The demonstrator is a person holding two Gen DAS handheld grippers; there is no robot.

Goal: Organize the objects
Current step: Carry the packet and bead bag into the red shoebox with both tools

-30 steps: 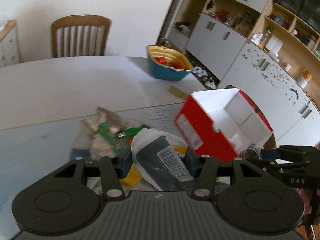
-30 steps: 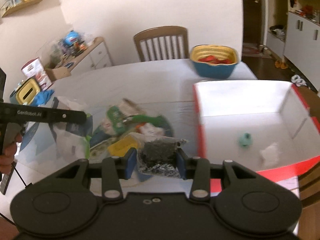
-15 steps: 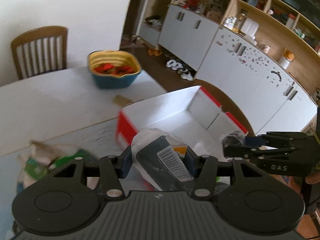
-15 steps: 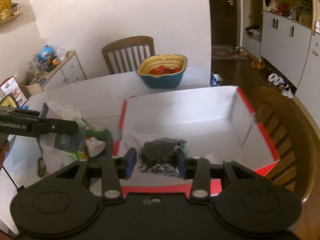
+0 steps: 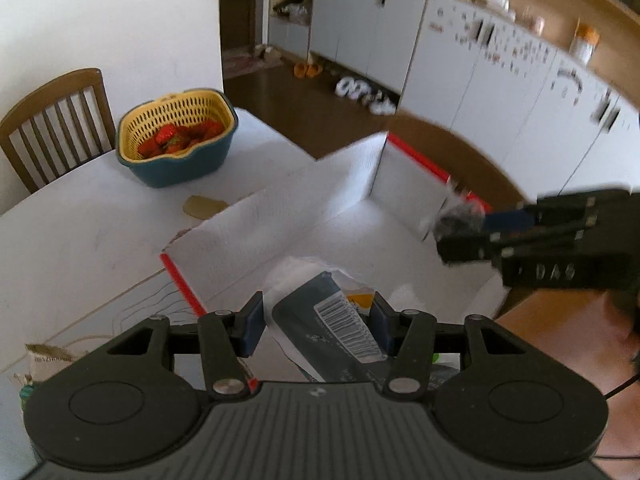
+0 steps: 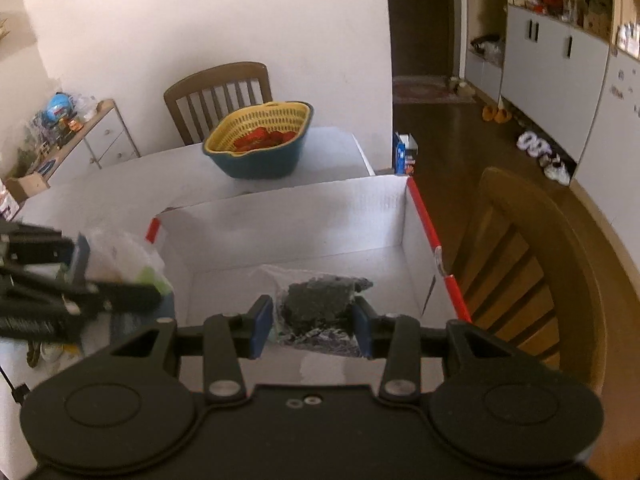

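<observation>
Both jaws grip packets, the left gripper (image 5: 316, 322) a barcoded dark pouch (image 5: 340, 332), the right gripper (image 6: 308, 326) a clear bag of dark bits (image 6: 320, 306), hovering over the white box (image 6: 288, 220), so I judge releasing inside comes next.

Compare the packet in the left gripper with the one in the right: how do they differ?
The barcode packet is dark grey and printed; the clear bag shows dark crumpled contents. The barcode packet looks flatter, the clear bag lumpier. Both are clamped between blue pads above the red-edged box.

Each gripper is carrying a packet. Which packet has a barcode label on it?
The dark grey packet in the left gripper has the white barcode label. The clear bag of dark stuff in the right gripper shows none.
</observation>
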